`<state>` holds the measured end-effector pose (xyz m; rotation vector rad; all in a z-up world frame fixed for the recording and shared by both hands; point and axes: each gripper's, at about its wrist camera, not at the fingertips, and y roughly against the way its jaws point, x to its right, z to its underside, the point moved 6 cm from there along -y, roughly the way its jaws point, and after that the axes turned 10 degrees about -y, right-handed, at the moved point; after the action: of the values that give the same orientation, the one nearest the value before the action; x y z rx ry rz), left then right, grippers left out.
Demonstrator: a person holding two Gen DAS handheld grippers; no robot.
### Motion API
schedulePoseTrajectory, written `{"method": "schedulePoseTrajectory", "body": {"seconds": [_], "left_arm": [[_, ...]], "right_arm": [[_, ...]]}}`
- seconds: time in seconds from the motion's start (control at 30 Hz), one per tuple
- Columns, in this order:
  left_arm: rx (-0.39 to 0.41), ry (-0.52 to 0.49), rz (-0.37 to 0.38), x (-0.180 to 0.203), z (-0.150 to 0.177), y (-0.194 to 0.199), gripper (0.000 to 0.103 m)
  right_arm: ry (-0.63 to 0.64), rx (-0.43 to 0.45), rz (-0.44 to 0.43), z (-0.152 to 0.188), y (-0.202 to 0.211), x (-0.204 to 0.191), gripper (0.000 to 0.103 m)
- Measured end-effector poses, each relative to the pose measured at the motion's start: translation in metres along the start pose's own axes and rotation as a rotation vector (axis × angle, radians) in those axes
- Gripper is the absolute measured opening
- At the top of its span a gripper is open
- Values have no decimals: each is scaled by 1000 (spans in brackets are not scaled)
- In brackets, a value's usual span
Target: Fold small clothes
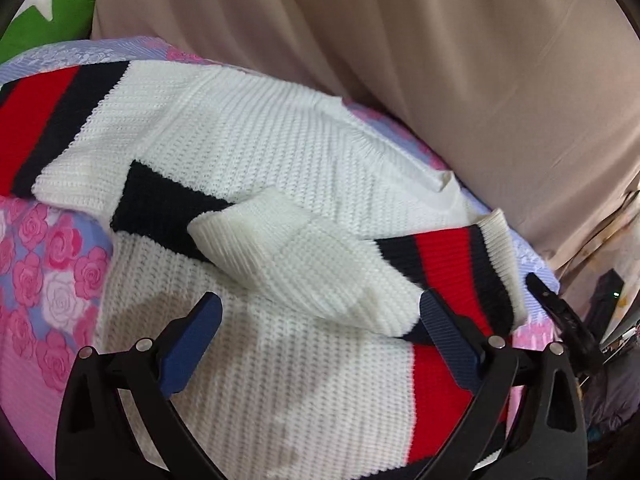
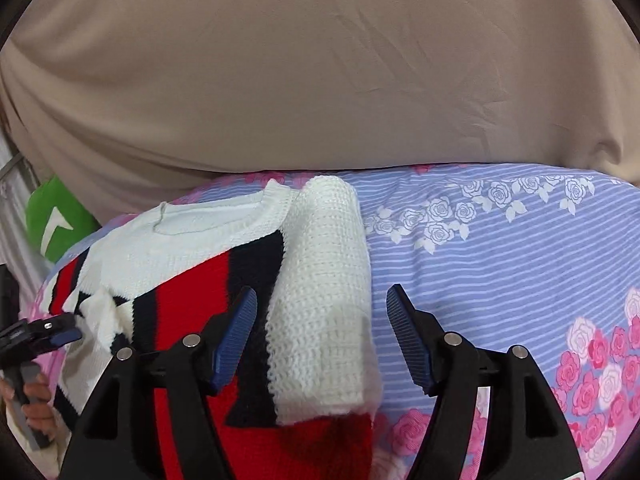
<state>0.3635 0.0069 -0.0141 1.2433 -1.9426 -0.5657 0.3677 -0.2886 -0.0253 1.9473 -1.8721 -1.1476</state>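
- Right tongs (image 2: 322, 336) are seen spread apart over the folded-in white sleeve (image 2: 324, 300), nothing pinched.
- Left tongs (image 1: 320, 320) are spread apart too, holding nothing.
- Striped knit sweater (image 1: 256, 152) is laid flat on the rose-print bedsheet (image 2: 500, 264).
- Tan drape (image 2: 320, 72) is hung way behind.

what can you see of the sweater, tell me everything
The sweater is a chunky white knit with red and dark navy bands and ribbed cuffs. It lies flat on the floral sheet, neckline toward the beige drape. One sleeve is folded across the body, its white cuff on the dark band. In the right wrist view another white sleeve lies folded along the edge, between the open fingers of the right gripper; the pads do not press it.
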Motion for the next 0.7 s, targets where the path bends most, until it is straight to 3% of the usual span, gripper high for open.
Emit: {"method": "schedulePoseTrajectory", "body": {"seconds": [0.07, 0.2, 0.3, 0.4, 0.57, 0.67, 0.7], "left_arm": [[13, -20, -18, 1, 3, 9, 97], [39, -36, -85, -12, 13, 34, 97], [61, 3, -109, -29, 18, 51, 97], [65, 43, -115, -42, 21, 64, 97], [58, 70, -82, -52, 21, 74, 97], [68, 66, -83, -54, 18, 77, 97], [72, 62, -82, -54, 18, 79, 97]], "right_arm": [[18, 14, -11, 0, 1, -9, 66], [178, -22, -114, 21, 5, -63, 68], [290, -131, -254, 51, -4, -113, 75], [348, -259, -355, 77, -27, -151, 75], [420, -366, -346, 106, -67, -187, 73], [435, -359, -366, 101, -64, -197, 13], [415, -280, -355, 85, -53, -198, 13]]}}
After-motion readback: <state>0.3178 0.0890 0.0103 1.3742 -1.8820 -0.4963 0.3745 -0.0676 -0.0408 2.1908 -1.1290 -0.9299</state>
